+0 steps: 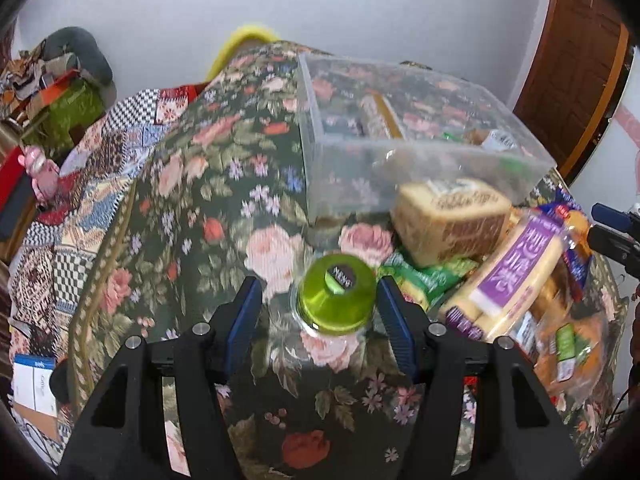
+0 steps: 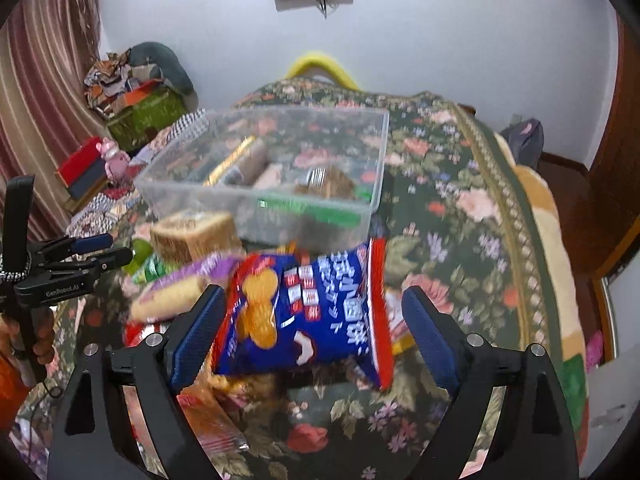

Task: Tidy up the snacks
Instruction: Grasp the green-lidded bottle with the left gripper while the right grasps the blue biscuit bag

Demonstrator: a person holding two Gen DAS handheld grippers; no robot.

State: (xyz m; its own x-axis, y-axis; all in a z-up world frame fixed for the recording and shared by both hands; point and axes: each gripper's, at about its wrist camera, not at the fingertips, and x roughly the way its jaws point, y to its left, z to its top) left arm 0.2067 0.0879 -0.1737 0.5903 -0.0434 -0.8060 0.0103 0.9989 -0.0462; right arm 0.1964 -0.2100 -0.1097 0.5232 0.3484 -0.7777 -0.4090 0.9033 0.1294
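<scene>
Right now the left gripper (image 1: 319, 304) has its fingers spread wide, with a green-lidded jar (image 1: 336, 300) standing between them; the jar's lid sits closer to the right-hand finger (image 1: 394, 320) and looks just short of touching it, while a clear gap remains to the left-hand finger (image 1: 244, 316). The jar stands on the floral cloth (image 1: 224, 184) that covers the counter. Just beyond the fingertips and to their right lies a heap of snacks: a tan boxed snack (image 1: 452, 220), a green packet (image 1: 428, 280) under it, and a purple-labelled bread pack (image 1: 516, 280) leaning across the pile. Farther ahead stands a clear plastic bin (image 1: 420, 128), with a few packets already lying in it.

The right gripper (image 2: 312, 328) is also parted wide, its fingers on either side of a blue peanut snack bag (image 2: 316, 312). The bag's left edge is near or against the left-hand finger (image 2: 196, 328); motion blur hides whether they touch. A gap shows between the bag's red edge and the right-hand finger (image 2: 432, 332). Neither finger visibly presses the bag. Ahead of these fingertips is the same clear plastic bin (image 2: 360, 204), and off to their left the left gripper (image 2: 100, 252) appears over the pile.
</scene>
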